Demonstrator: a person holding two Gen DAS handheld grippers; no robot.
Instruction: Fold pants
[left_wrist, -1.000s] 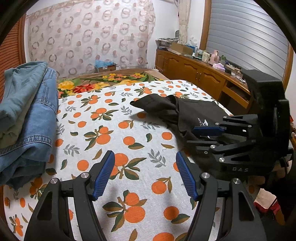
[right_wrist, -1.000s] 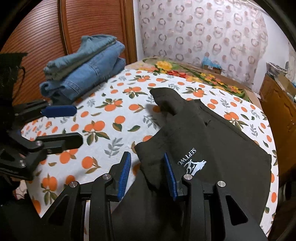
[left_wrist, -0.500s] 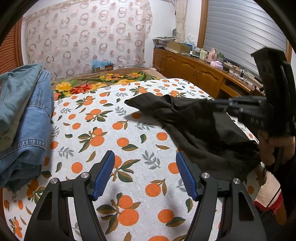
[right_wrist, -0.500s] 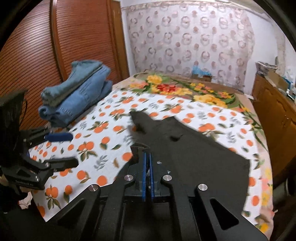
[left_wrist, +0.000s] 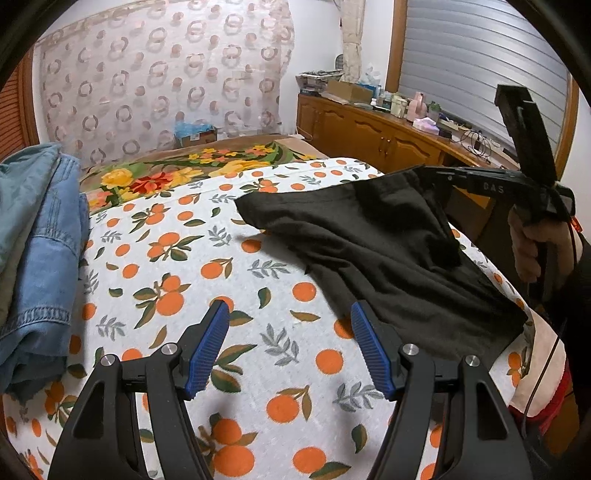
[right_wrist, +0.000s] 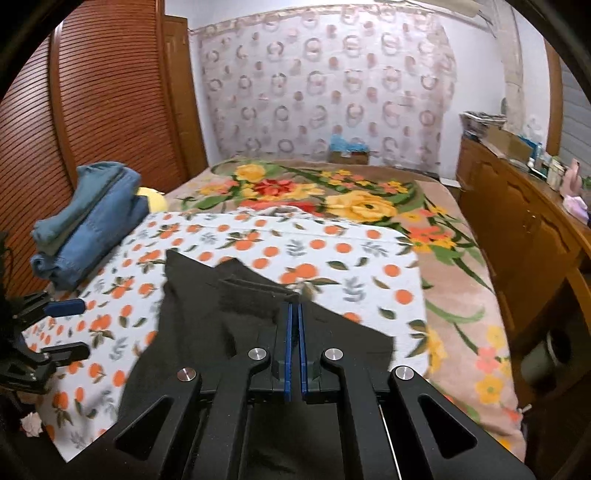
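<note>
Black pants (left_wrist: 373, 236) lie on the right half of an orange-print sheet (left_wrist: 207, 280) on the bed. My right gripper (right_wrist: 294, 314) is shut on an edge of the black pants (right_wrist: 207, 317) and holds it lifted off the sheet; in the left wrist view the right gripper (left_wrist: 436, 175) shows at the right, held by a hand (left_wrist: 532, 243), with the cloth hanging from it. My left gripper (left_wrist: 290, 325) hovers open over bare sheet, just left of the pants' near edge, with nothing between its blue pads (left_wrist: 207, 343).
Folded denim clothes (left_wrist: 33, 240) are stacked at the sheet's left edge, against a wooden slatted door (right_wrist: 92, 110). A floral blanket (right_wrist: 332, 192) covers the far bed. A wooden cabinet (left_wrist: 388, 136) with clutter on top runs along the right wall.
My right gripper closed on the pants' edge and rose, pulling the cloth up and to the right. The left gripper stayed open and drifted slightly.
</note>
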